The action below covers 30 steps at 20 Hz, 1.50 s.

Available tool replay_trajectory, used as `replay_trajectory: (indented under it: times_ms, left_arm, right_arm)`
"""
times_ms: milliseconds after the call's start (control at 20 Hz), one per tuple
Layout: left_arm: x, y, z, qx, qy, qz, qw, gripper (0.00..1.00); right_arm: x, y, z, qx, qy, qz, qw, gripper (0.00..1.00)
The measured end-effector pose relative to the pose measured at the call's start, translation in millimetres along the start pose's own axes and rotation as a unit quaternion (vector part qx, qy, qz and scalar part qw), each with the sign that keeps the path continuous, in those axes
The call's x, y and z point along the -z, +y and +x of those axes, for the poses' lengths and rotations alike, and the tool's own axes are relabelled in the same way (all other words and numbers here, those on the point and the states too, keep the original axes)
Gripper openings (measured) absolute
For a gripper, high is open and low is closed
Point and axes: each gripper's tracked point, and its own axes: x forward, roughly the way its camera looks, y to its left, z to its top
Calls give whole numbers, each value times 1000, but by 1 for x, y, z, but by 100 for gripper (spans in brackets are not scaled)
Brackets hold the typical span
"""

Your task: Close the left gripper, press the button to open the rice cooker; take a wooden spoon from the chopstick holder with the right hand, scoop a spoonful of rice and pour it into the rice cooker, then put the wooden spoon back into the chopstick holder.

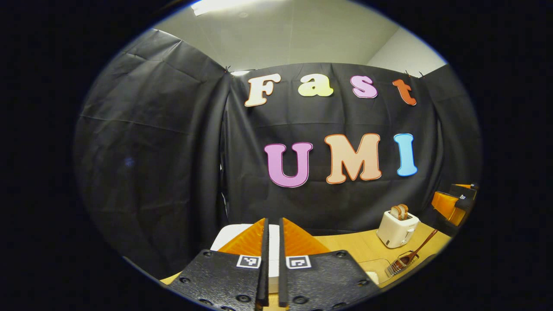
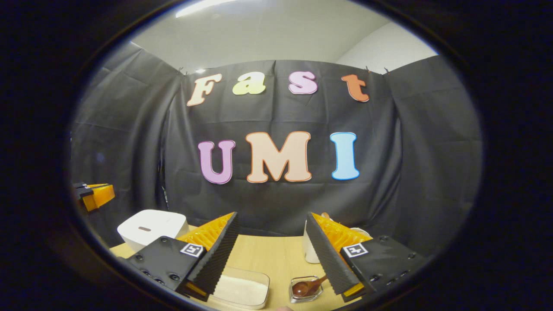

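- The left tool (image 1: pixel 271 259) has its two fingers pressed almost together, with only a thin slit between them, and nothing is held in that slit.
- The rice cooker (image 1: pixel 242 235), a white rounded box, sits on the wooden worktop (image 1: pixel 350 246) directly ahead of and below the left tool; the fingers hide most of it.
- In the right gripper view the rice cooker (image 2: pixel 151 229) shows its lid shut, with a small slot-like mark on top. Whether that mark is the button cannot be told.
- My judgement: the coming move is a press forward and down from the left tool onto the rice cooker, since the cooker lies along the line of the fingers and is nearer this hand.
- The right tool (image 2: pixel 272 255) has its fingers spread wide and holds nothing.
- To the right of the rice cooker, between the right tool's fingers and below them, sits a clear tray of rice (image 2: pixel 239 291).
- Farther right from the rice cooker stands a small clear holder (image 2: pixel 306 288) with the wooden spoon (image 2: pixel 307 286) in it.
- In the left gripper view the spoon's handle (image 1: pixel 421 246) leans up and to the right, away from the rice cooker, its bowl down in the holder (image 1: pixel 399 264).
- A white toaster (image 1: pixel 397 229) stands behind the holder, well to the right of the rice cooker.
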Motion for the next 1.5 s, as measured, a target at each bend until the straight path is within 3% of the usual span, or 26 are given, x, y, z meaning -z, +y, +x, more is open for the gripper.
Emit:
replay_trajectory:
  times_ms: [50,100,150,500,800,1500]
  left_arm:
    - [3,1,1,0,3,-3,1000,0]
    - [5,-1,2,4,6,-6,1000,0]
    - [8,-1,3,8,9,-8,1000,0]
    - [38,28,33,-13,36,-16,999,0]
    - [80,40,68,-9,77,-32,996,0]
    - [170,51,101,-5,172,-65,983,0]
  right_arm:
    - [0,2,1,-1,0,0,1000,96]
    - [1,2,2,-1,0,-1,1000,100]
    - [0,3,3,-2,0,-1,1000,96]
    - [3,4,8,5,6,-10,1000,96]
    - [7,3,9,18,11,-24,999,96]
    - [17,-3,10,47,28,-37,998,96]
